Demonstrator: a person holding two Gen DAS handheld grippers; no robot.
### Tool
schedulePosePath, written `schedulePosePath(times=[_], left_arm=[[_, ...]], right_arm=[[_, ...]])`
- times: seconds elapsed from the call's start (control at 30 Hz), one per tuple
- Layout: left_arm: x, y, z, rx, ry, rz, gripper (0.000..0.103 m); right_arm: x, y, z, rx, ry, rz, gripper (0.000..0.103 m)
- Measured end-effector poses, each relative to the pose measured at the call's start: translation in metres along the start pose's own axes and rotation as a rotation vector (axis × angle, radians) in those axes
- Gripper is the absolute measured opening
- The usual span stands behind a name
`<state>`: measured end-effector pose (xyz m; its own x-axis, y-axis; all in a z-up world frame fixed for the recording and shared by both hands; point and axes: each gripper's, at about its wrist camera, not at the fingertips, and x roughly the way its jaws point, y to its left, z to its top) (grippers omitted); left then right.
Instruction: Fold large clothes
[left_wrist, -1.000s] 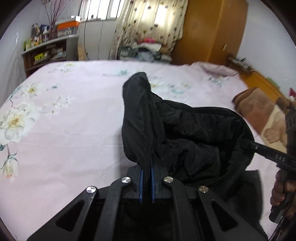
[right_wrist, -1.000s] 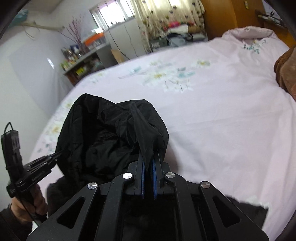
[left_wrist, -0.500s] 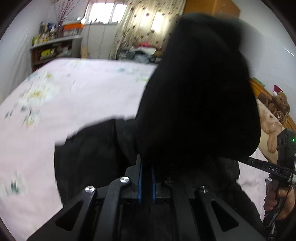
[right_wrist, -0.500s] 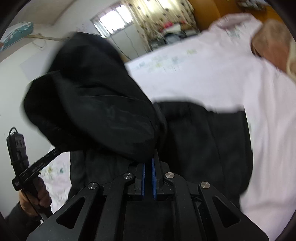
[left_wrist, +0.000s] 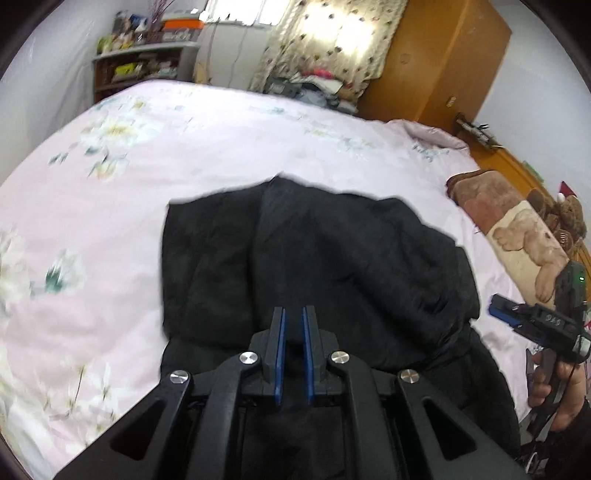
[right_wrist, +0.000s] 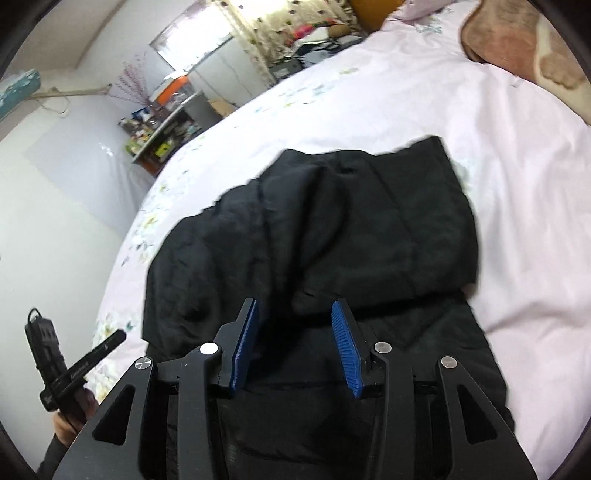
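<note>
A black quilted jacket (left_wrist: 332, 258) lies on the pink flowered bed (left_wrist: 221, 147), its upper part folded over onto the lower part. My left gripper (left_wrist: 293, 314) sits at the near edge of the fold. Its jaws are just starting to open, only a narrow gap apart, with black fabric still between the pads. In the right wrist view the jacket (right_wrist: 332, 229) fills the middle of the bed (right_wrist: 517, 184). My right gripper (right_wrist: 295, 306) is opening; its blue pads stand wide apart and clear of the fold lying between them. Each gripper shows in the other's view: right (left_wrist: 495, 310), left (right_wrist: 120, 336).
A brown bear-print blanket (left_wrist: 509, 229) lies along the bed's right side. Beyond the bed stand a cluttered shelf (left_wrist: 144, 62), a pile of clothes (left_wrist: 314, 85) under the curtained window and a wooden wardrobe (left_wrist: 436, 62). Bare sheet surrounds the jacket.
Both grippers swung the raised part of the jacket over and laid it flat on the rest. The right jaws have opened and let go; the left jaws have parted slightly.
</note>
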<state>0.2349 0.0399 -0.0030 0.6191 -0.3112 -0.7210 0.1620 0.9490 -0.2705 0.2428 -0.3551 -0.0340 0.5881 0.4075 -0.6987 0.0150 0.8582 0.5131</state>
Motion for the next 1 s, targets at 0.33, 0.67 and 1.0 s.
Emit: schedulePosePath(times=[0.33, 0.67, 1.0], left_arm=[[0.078, -0.023, -0.041, 0.096, 0.126, 0.028, 0.032], [0.087, -0.018, -0.052, 0.11, 0.131, 0.076, 0.03], [0.038, -0.034, -0.018, 0.066, 0.032, 0.017, 0.03]], right_arm=[[0.09, 0.021, -0.038, -0.089, 0.163, -0.071, 0.033], [0.11, 0.029, -0.059, -0.114, 0.173, -0.153, 0.031], [0.041, 0.059, 0.001, -0.233, -0.044, -0.136, 0.031]])
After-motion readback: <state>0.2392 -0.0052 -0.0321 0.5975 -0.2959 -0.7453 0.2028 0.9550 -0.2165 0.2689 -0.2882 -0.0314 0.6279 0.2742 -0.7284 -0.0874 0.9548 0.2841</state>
